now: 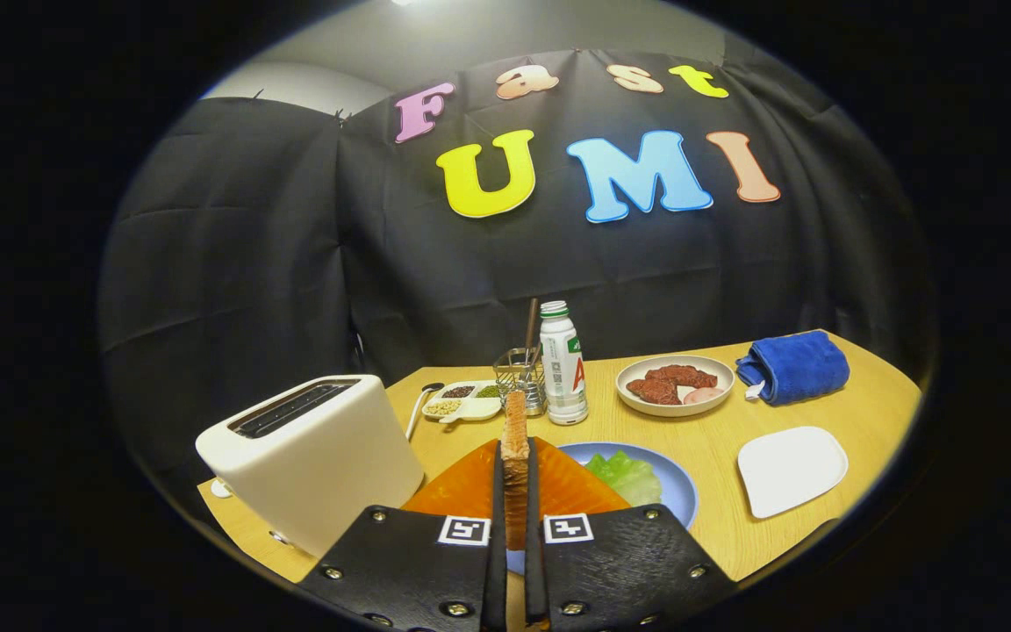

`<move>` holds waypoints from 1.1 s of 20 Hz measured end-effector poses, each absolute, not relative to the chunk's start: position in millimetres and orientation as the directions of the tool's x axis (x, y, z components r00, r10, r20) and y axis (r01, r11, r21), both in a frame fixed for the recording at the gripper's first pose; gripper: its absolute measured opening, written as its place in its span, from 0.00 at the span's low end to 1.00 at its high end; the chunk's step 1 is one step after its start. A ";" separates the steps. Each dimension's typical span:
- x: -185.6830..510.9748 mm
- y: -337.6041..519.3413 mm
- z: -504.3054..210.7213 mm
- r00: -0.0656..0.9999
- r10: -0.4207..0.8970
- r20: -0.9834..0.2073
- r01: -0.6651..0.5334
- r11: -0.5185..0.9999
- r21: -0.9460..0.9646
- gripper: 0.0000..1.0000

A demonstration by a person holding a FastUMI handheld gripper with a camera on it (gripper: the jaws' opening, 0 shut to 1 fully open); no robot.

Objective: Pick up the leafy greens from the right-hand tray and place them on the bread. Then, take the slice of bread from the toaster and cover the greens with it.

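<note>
Bread slice (515, 456) stands on edge, clamped between the two orange fingers (470, 487) of the gripper (515, 491), which press on its flat faces; its top crust rises above the fingertips. Judging by this, the second step is in hand: the greens look already placed, and the slice from the toaster is held over the table, ready to be carried to its spot

Leafy greens (627, 476) lie on the blue plate (677, 491), just beyond and to the right of the fingers. Whether a lower piece of bread sits beneath them I cannot tell, as the fingers hide that part of the plate. The white toaster (317, 456) stands close on the left of the fingers, its slot dark

The next move likely calls for a short shift to the right and forward, then turning the slice from upright to flat before lowering it, so that it covers the greens squarely and does not push them off

For room: the toaster is the near obstacle on the left. Ahead stand a bottle (562, 364) and a wire holder (524, 376), with a divided dish (463, 400) beside them. To the right the wooden table (716, 456) is open as far as the white square plate (791, 470); the meat plate (675, 384) and blue towel (793, 366) sit well beyond. The table edge runs close under the gripper
</note>
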State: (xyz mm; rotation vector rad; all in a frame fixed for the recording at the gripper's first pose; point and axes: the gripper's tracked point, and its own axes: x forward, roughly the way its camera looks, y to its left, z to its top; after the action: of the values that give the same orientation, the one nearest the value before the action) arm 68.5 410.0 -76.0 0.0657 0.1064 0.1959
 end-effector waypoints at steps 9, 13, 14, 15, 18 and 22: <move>76.8 393.7 -95.1 0.979 0.144 -0.144 -0.144 0.989 0.014 0.08; 80.0 372.4 -100.7 0.982 0.100 -0.160 -0.105 0.994 -0.022 0.15; 79.9 368.2 -101.7 0.981 0.096 -0.169 -0.102 0.995 -0.022 0.19; 81.9 365.0 -103.4 0.981 0.093 -0.172 -0.098 0.995 -0.021 0.18; 83.4 356.0 -106.4 0.979 0.084 -0.187 -0.090 0.996 -0.024 0.22; 87.7 345.8 -108.0 0.980 0.057 -0.188 -0.071 0.995 -0.066 0.25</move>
State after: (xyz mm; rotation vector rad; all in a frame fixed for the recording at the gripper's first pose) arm 87.7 345.8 -108.0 -0.0726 0.1874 0.0645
